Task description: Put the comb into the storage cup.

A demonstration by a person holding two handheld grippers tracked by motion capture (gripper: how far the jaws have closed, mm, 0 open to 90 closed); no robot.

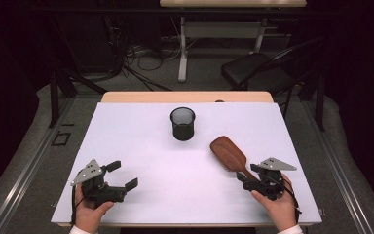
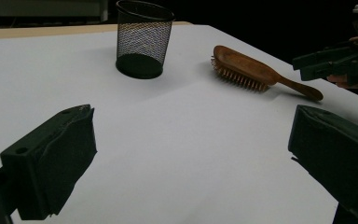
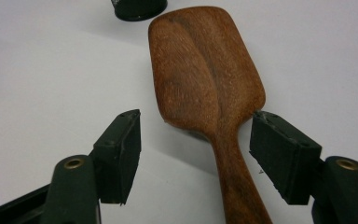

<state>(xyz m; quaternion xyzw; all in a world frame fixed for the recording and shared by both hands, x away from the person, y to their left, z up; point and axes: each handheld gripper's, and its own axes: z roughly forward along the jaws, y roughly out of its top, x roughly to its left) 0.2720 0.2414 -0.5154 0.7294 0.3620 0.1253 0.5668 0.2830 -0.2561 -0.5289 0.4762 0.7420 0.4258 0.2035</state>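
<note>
Straddling the handle of the wooden hairbrush (image 3: 209,84), the right gripper (image 3: 196,140) is seen with its jaws parted and neither pad pressed on the wood. The hairbrush is laid bristles down on the white table (image 1: 141,146), at its right side, near the black mesh cup (image 1: 182,124). The left gripper (image 1: 119,175) is held open above the table's left front, with nothing between its jaws.

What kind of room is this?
Probably a lab or workshop, not a home. A white table sits in a dark room, with cables tangled on the floor behind, a black chair, and another desk farther back.
</note>
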